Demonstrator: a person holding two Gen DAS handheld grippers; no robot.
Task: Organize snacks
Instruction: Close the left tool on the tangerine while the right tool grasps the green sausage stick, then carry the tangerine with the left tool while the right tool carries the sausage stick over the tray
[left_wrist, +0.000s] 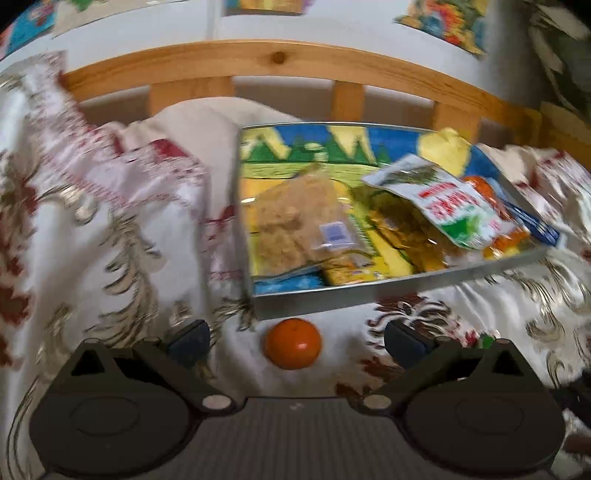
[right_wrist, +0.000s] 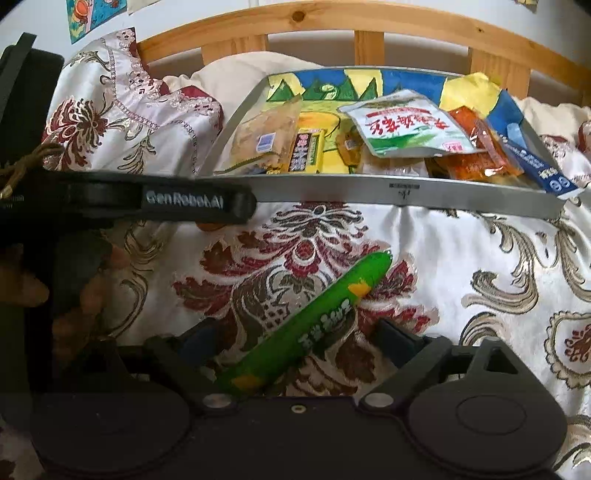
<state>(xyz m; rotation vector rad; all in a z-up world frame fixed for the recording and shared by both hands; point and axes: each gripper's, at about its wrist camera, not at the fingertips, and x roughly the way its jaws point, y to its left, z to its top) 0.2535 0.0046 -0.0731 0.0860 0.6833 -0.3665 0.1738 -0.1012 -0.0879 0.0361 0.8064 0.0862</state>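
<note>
Snacks mostly sat in the tray (right_wrist: 369, 190) on the bedspread (right_wrist: 480, 258), and the right gripper (right_wrist: 295, 339) (jaws wide, nothing pinched) straddled the green sausage stick (right_wrist: 314, 317), which could skid off slanted; only the left view showed the orange (left_wrist: 292, 343) between the open left gripper (left_wrist: 295, 338).

An orange (left_wrist: 292, 343) lies on a floral bedspread (left_wrist: 110, 240) at lower centre, between the wide-apart fingers of the left gripper (left_wrist: 295, 341). Above it, a metal tray (left_wrist: 369, 295) holds snack packets (left_wrist: 439, 199) before a wooden headboard (left_wrist: 280, 62).
</note>
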